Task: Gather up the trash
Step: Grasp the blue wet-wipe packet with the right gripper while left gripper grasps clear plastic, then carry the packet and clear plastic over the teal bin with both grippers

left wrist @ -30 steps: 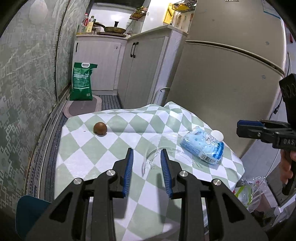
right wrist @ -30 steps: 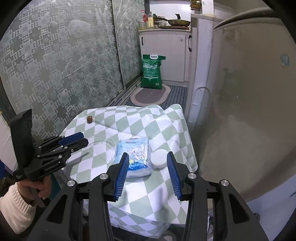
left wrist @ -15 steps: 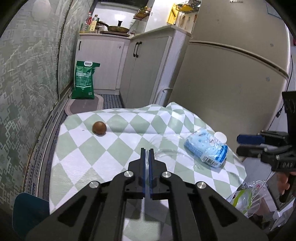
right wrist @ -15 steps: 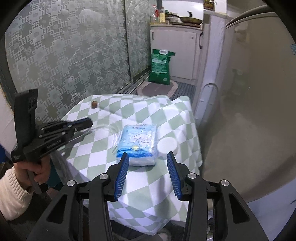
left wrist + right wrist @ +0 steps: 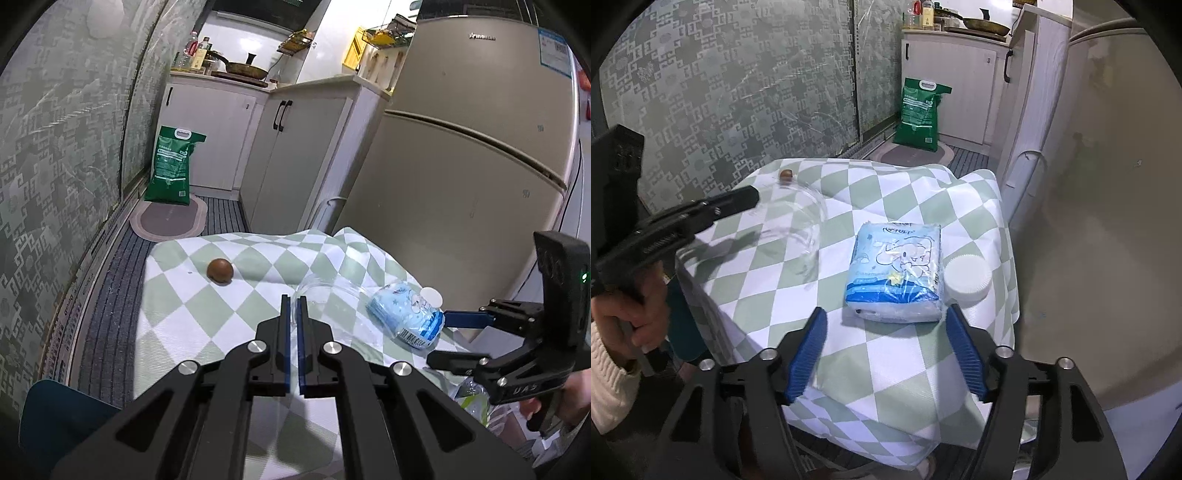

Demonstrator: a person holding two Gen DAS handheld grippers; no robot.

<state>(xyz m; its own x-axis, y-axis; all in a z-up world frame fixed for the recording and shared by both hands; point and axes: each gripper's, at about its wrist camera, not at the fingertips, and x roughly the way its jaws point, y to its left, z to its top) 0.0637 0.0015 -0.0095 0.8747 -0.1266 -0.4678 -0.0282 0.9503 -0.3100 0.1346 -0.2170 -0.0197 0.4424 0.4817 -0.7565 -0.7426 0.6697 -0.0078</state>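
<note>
Left hand-held gripper (image 5: 292, 306): jaws now together, clamped on the rim of the clear plastic sheet (image 5: 325, 291); they stood apart a moment ago.
Right hand-held gripper (image 5: 886, 332): jaws apart and just been opening, nothing between them, now closer to the blue tissue pack (image 5: 895, 271).
Meaning: clear trash secured; pack looks next.
Other trash: white lid (image 5: 967, 278) touching the pack's right; brown nut (image 5: 220, 271) far left.
Surface: tabletop (image 5: 894, 369) under green-checked cloth.
Room: narrow kitchen, fridge (image 5: 480, 166) right, green bag (image 5: 171, 166) far.

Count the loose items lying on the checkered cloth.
4: a brown nut near the far corner, clear plastic packaging mid-cloth, a blue tissue pack at the near edge, and a white lid touching it.
</note>
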